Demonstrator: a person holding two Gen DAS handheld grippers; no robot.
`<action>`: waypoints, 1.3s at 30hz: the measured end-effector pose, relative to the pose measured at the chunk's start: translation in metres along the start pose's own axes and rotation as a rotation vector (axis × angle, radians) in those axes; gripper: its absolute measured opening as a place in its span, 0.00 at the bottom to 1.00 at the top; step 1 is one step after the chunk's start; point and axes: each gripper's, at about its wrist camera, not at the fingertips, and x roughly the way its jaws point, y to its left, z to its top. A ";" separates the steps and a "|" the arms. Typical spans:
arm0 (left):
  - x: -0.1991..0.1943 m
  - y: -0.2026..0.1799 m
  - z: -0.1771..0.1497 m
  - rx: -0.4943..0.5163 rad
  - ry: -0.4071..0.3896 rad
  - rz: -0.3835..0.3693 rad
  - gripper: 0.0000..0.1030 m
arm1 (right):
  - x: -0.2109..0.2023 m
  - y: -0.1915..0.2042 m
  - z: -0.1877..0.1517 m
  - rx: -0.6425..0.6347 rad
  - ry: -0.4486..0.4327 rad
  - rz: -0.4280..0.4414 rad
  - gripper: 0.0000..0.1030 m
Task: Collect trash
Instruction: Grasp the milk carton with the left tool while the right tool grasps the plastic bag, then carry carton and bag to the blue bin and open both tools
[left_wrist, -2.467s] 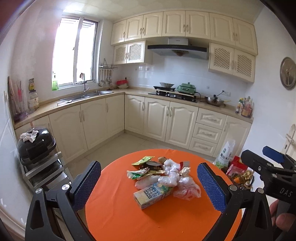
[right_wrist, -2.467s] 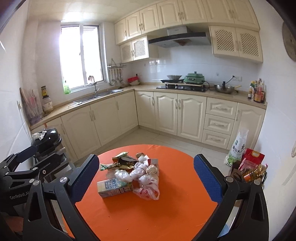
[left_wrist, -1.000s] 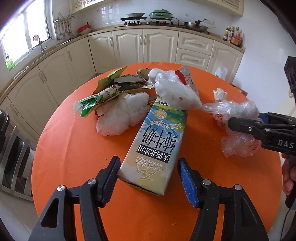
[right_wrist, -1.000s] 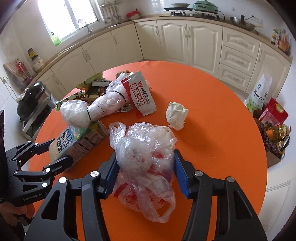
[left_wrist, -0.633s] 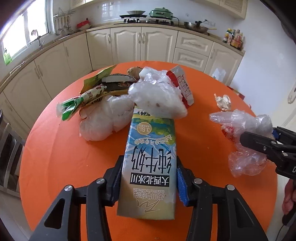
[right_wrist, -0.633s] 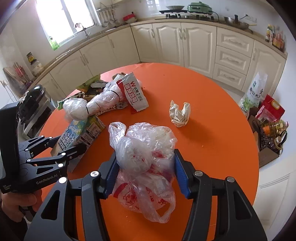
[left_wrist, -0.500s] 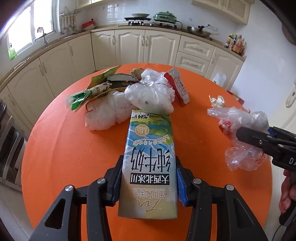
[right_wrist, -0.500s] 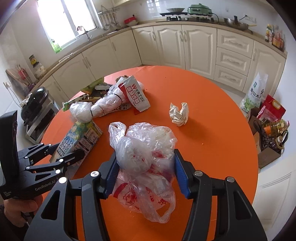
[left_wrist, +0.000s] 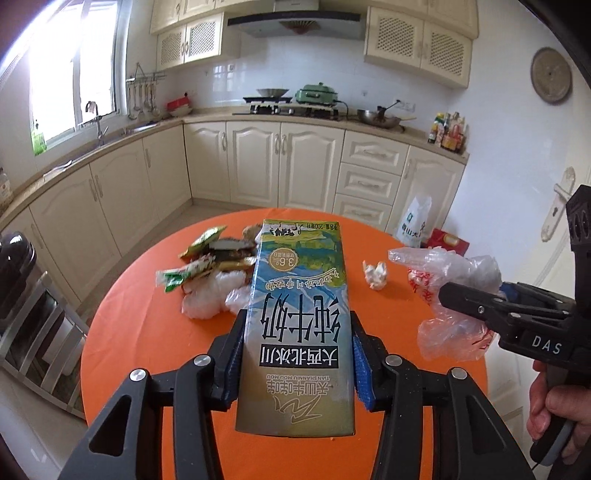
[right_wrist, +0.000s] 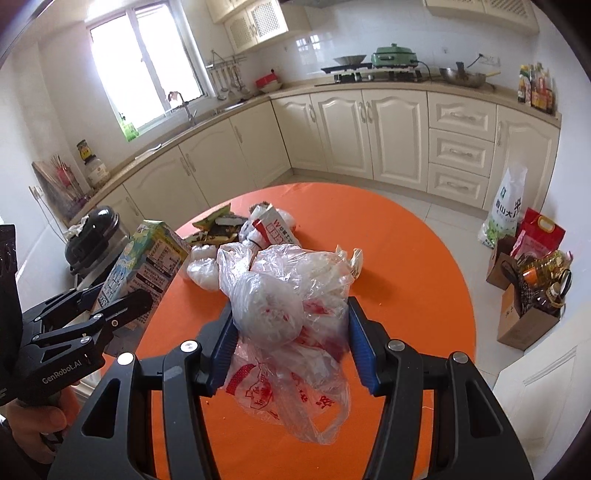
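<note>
My left gripper (left_wrist: 297, 354) is shut on a blue-and-green milk carton (left_wrist: 297, 325), held up off the round orange table (left_wrist: 147, 332). The carton (right_wrist: 144, 262) also shows at the left of the right wrist view, in the left gripper (right_wrist: 110, 306). My right gripper (right_wrist: 291, 347) is shut on a bundle of clear plastic bags (right_wrist: 291, 306) with red print, lifted above the table (right_wrist: 406, 280). That bundle (left_wrist: 450, 295) hangs from the right gripper (left_wrist: 476, 302) in the left wrist view. Wrappers and white bags (left_wrist: 207, 273) and a crumpled paper ball (left_wrist: 375, 273) lie on the table.
Cream kitchen cabinets (left_wrist: 280, 162) run along the back walls. A dark appliance on a metal rack (right_wrist: 92, 236) stands left of the table. A rice sack (right_wrist: 506, 210) and boxes with bottles (right_wrist: 532, 291) sit on the floor at the right.
The left jaws closed on the milk carton and lifted it off the table. The right gripper rose with its plastic bags. Both views tilted up toward the kitchen.
</note>
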 end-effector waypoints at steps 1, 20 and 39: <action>-0.004 -0.008 0.006 0.010 -0.018 -0.011 0.43 | -0.009 -0.003 0.003 0.003 -0.021 -0.006 0.54; 0.035 -0.171 0.059 0.253 -0.054 -0.344 0.43 | -0.159 -0.171 -0.011 0.261 -0.252 -0.352 0.54; 0.281 -0.259 0.026 0.341 0.520 -0.443 0.43 | -0.046 -0.368 -0.165 0.702 0.102 -0.460 0.54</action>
